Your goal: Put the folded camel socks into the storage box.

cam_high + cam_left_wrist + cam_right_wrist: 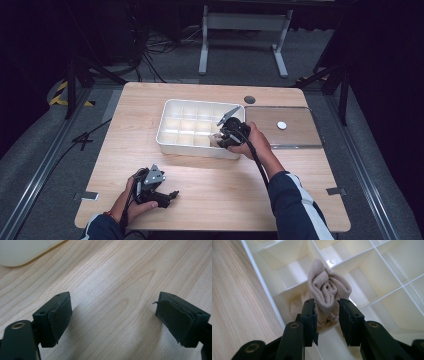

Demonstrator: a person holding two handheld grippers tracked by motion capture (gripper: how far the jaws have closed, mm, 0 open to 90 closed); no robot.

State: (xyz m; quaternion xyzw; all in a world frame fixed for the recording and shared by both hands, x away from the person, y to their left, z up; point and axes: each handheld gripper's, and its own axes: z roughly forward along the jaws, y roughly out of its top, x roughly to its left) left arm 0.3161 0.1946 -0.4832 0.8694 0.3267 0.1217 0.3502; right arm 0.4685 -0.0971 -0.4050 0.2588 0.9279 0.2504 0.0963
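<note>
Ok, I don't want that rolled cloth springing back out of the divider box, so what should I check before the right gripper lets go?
1. Right gripper closed on the beige rolled cloth: ok, black fingers press both sides.
2. Cloth over a cell of the white plastic divider box: ok, at the near edge row.
3. Cloth fully seated below the dividers: not ok, its top rises above them.
4. Roll intact: ok, spiral tight.
5. Left gripper out of the way: ok, open over the bare light wooden table.
6. Cell bottom empty beneath: cannot tell, hidden by cloth.
</note>
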